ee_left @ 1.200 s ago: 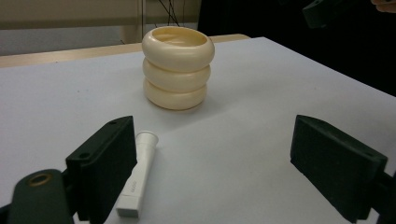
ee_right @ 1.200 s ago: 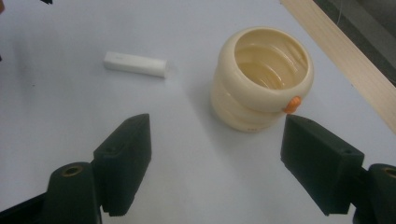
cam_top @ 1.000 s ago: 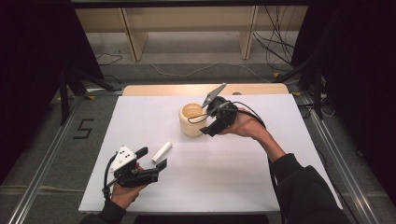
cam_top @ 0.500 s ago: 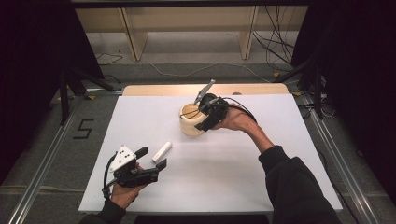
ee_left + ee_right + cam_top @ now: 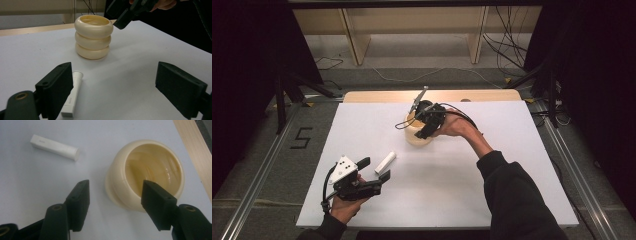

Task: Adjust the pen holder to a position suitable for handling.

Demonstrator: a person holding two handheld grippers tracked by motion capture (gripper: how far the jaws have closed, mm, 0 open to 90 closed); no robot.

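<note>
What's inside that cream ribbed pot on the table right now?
Nothing visible: the right gripper view looks into the pot and shows only its glossy bare inner wall and bottom. The right tool's near jaw covers a small part of the inside by the rim.

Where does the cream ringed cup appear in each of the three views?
High view: the cream ringed cup sits at the centre, towards the table's far edge, under the right gripper.
Left gripper view: upper centre-left, beyond the fingers.
Right gripper view: right of centre, seen from above, one finger over its mouth.
Shared landmark: the white tube lying nearby.
</note>
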